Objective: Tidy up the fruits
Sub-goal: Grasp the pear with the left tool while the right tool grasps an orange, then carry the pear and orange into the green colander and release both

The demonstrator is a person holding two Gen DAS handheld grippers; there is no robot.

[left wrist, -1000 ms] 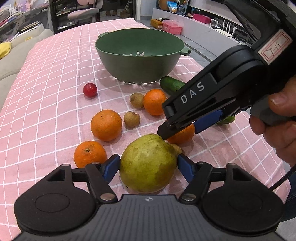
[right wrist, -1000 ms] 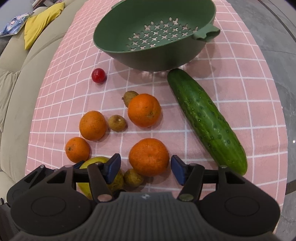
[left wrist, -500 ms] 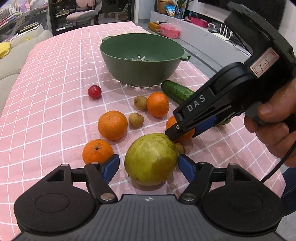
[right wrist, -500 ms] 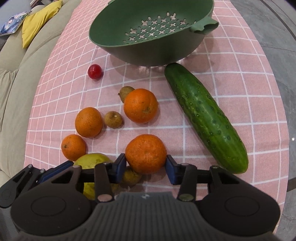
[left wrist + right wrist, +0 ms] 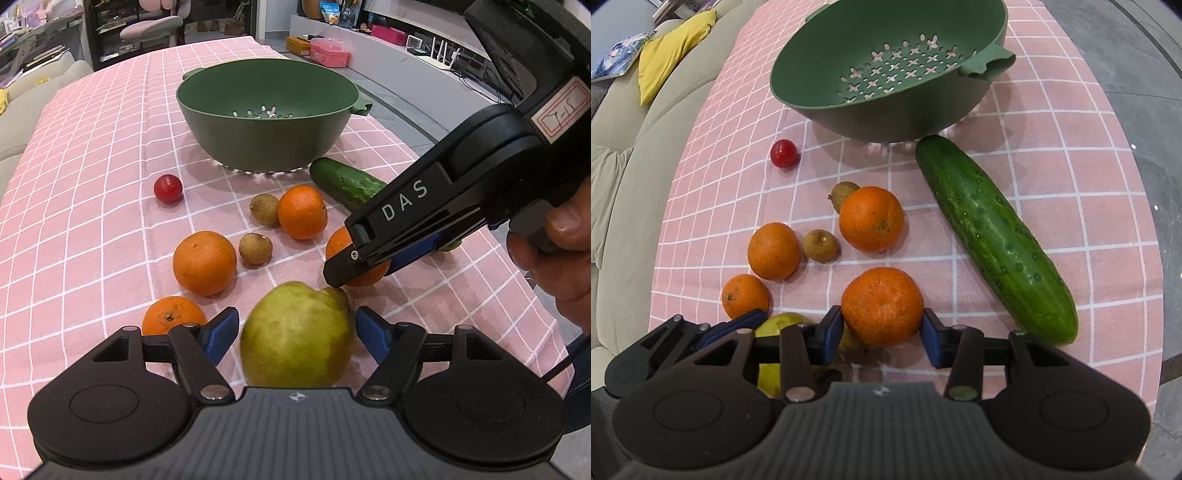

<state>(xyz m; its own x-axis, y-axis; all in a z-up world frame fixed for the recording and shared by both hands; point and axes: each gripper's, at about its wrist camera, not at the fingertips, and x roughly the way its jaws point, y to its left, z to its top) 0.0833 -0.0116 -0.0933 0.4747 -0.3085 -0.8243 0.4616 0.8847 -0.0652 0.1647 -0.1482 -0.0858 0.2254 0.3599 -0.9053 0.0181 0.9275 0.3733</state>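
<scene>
Pink checked cloth covers the table, w/ a grey sofa and yellow cushion off to one side. Green colander sits at the far end, upright; I see no fruit in it.

My left gripper has its fingers spread wide around the pear. Pear sits on the cloth between the blue pads; I see a small gap on each side, so no pinch yet.

My right gripper is pinching an orange: both blue pads look pressed against its sides. From the left cam I see that gripper angled down over the orange, right beside the pear, w/ a hand on the handle at the right edge.

Rest of the fruit lies loose on the cloth btw the grippers and the colander: three more oranges, two small brown fruits, the farther one touching an orange. Small red fruit sits apart, nearer the colander. Cucumber lies diagonally on the right, its far tip just by the colander base.
</scene>
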